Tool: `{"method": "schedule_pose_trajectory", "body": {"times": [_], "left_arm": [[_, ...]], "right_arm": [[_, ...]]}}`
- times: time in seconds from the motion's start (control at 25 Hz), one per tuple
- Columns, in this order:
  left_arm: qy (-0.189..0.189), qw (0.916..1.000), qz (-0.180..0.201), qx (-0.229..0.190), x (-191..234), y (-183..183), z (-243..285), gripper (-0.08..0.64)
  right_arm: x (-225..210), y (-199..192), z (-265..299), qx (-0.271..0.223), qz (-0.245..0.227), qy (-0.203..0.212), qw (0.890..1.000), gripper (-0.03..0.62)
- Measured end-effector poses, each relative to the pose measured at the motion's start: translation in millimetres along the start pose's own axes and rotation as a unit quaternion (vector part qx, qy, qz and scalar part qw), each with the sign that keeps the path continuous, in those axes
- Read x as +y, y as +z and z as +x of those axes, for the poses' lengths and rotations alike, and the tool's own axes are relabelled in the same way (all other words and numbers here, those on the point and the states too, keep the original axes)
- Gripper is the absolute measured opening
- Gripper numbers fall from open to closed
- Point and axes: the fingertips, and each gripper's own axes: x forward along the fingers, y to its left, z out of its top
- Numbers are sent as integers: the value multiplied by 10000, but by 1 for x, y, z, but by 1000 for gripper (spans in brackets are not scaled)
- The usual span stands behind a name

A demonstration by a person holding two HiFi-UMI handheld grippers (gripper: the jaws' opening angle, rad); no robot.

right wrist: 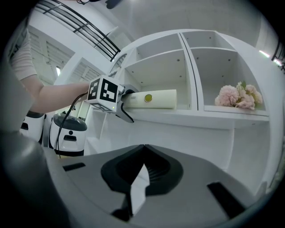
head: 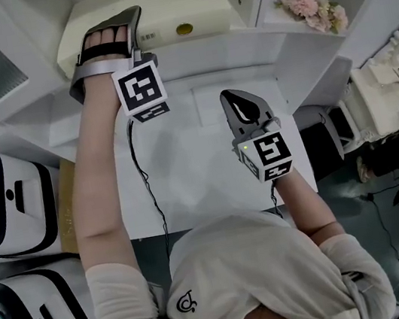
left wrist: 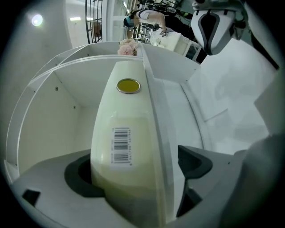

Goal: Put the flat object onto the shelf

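Note:
The flat object (head: 160, 20) is a cream oval slab with a yellow round mark and a barcode label; it lies on the white shelf (head: 225, 43) in the left compartment. My left gripper (head: 122, 23) is at the slab's near end, open wide. In the left gripper view the slab (left wrist: 124, 133) and the shelf board's edge both pass between the jaws, and the right pad (left wrist: 193, 162) stands apart from the board. The right gripper view shows the same gripper (right wrist: 129, 106) astride the slab (right wrist: 153, 99). Lower down, over the table, my right gripper (head: 235, 103) is shut and empty, its tips (right wrist: 142, 162) meeting.
Pink flowers (head: 310, 5) sit in the shelf's right compartment, behind a vertical divider (right wrist: 193, 75). Two white and black machines (head: 7, 196) stand to the left of the white table (head: 201, 170). Cluttered equipment (head: 387, 99) is at the right.

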Motion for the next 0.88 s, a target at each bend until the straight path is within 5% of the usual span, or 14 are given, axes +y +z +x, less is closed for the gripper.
{"method": "schedule_pose_trajectory", "body": {"times": [0.6,0.88], "left_arm": [[639,9978,126,-124,13,-7,19,506],[742,9952,-398,-506,23,2,-4,508]], "right_arm": [[-9,-15,2,218,11,-68,9997,8],[-3,-12,-5,213,-28,-57,9998,8]]}}
